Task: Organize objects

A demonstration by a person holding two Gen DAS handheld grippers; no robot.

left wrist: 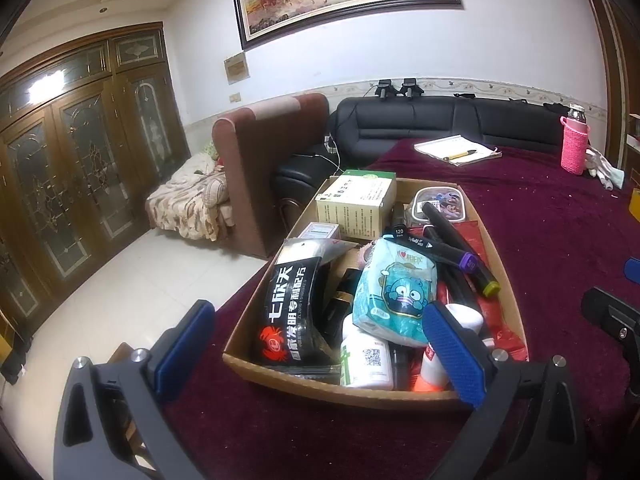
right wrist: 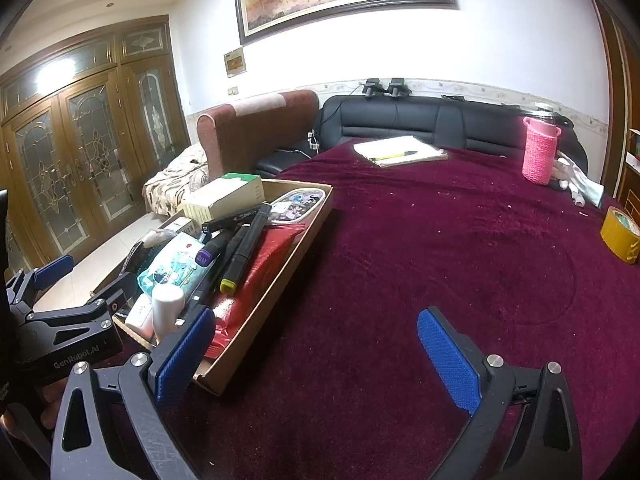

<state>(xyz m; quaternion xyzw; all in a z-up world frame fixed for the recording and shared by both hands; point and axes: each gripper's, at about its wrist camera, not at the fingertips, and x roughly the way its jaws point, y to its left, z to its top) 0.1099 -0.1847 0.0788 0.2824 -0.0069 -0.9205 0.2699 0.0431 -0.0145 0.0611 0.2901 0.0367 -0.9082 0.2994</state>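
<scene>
Left wrist view: the left gripper (left wrist: pixel 316 344) is hovering with its fingers spread wide and empty over the near end of the cardboard box (left wrist: pixel 496 248), where a black crab-print packet (left wrist: pixel 288 312), a teal tissue pack (left wrist: pixel 394 292), a white bottle (left wrist: pixel 366 360) and several markers (left wrist: pixel 460 248) are lying piled together. The right gripper (right wrist: pixel 316 356) is likewise gaping and holding nothing, pointing at bare maroon tablecloth (right wrist: pixel 440 240) with the box at its ten o'clock. Nothing seems picked yet; the next move probably calls for dropping onto one topmost item, likely the tissue pack, without snagging neighbours. Farther off, a notebook (right wrist: pixel 400 150) is sitting at twelve o'clock, a pink bottle (right wrist: pixel 538 152) at one, yellow tape (right wrist: pixel 620 238) at three.
</scene>
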